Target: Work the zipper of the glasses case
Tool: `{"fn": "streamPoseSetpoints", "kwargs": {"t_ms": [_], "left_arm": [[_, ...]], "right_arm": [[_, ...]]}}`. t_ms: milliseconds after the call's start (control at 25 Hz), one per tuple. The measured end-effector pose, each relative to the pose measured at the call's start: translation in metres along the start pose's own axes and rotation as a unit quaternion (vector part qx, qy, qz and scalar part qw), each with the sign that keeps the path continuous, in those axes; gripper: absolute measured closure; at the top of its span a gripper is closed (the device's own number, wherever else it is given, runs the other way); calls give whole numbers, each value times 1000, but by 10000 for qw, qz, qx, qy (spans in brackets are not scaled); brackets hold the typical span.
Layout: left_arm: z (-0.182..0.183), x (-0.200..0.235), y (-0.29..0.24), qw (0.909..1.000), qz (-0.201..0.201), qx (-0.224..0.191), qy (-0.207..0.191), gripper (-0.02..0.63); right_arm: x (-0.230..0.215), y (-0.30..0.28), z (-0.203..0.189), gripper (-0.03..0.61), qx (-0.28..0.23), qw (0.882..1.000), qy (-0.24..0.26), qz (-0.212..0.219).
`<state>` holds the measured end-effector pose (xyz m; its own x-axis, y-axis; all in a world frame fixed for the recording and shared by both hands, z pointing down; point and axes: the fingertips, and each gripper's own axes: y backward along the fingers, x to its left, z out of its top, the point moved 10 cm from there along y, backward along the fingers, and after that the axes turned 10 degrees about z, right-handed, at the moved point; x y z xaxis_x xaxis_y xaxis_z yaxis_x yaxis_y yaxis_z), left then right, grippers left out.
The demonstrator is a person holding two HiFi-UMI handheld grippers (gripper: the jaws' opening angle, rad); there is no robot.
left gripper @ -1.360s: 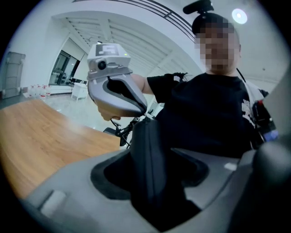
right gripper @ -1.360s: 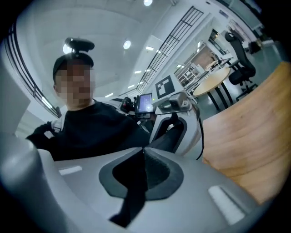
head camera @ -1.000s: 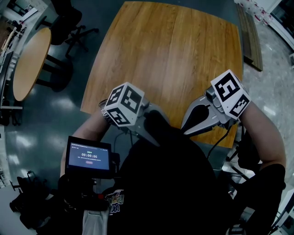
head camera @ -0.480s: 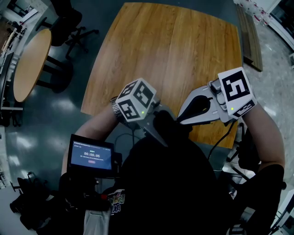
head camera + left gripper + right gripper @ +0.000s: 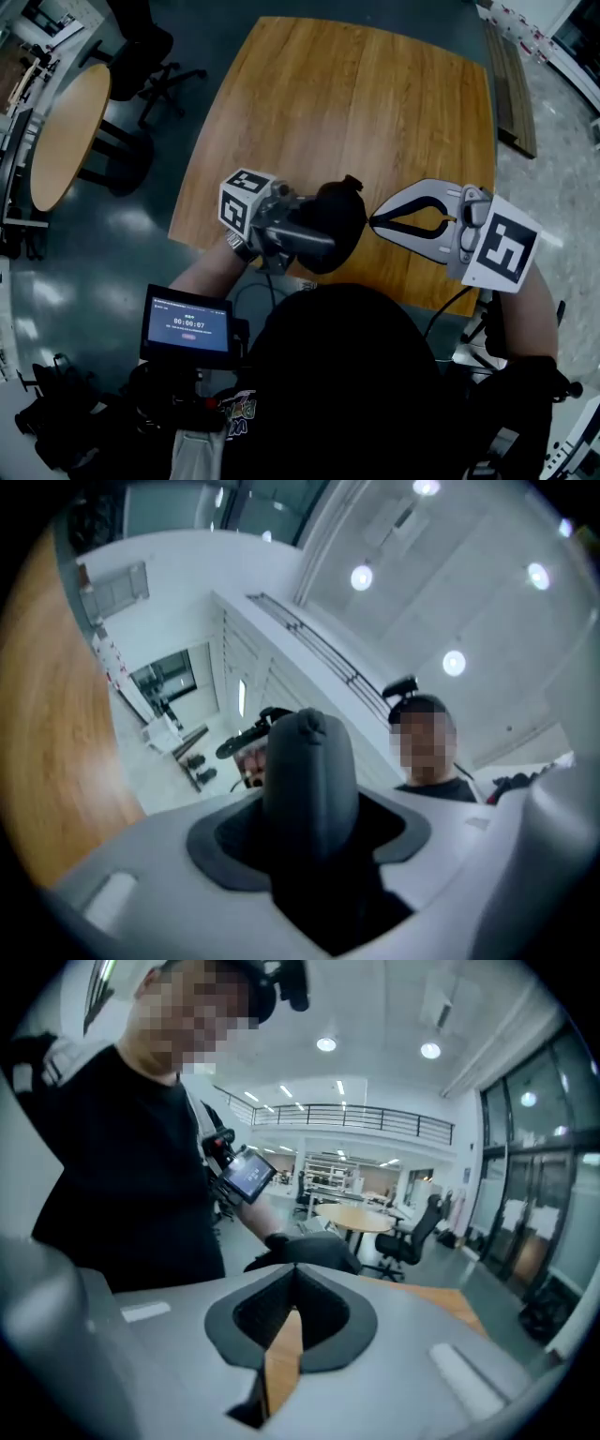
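Left tool (image 5: 314,234) is clamped on the dark glasses case (image 5: 339,214), which is held above the near edge of the wooden tabletop (image 5: 347,103). Right tool (image 5: 377,223) is held further right along that tabletop edge, jaws fully closed, nothing gripped; only tabletop is seen through the gap.

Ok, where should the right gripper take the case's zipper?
The small nub at the free end of the case, probably the pull: it stands clear of the left gripper. Open the shut right gripper and come in from its side.
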<state>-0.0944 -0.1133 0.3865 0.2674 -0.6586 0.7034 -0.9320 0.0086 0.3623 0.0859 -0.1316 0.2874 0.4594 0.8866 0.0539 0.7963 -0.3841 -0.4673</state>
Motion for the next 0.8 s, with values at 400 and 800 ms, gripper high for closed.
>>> {"fn": "streamPoseSetpoints", "kwargs": {"t_ms": [400, 800], "left_arm": [[21, 18, 37, 8600, 1926, -4659, 788, 347], [-3, 33, 29, 7798, 3020, -5383, 1049, 354]], "right_arm": [[25, -56, -43, 574, 143, 9756, 196, -2182], [37, -80, -68, 575, -61, 9663, -153, -2570]]}}
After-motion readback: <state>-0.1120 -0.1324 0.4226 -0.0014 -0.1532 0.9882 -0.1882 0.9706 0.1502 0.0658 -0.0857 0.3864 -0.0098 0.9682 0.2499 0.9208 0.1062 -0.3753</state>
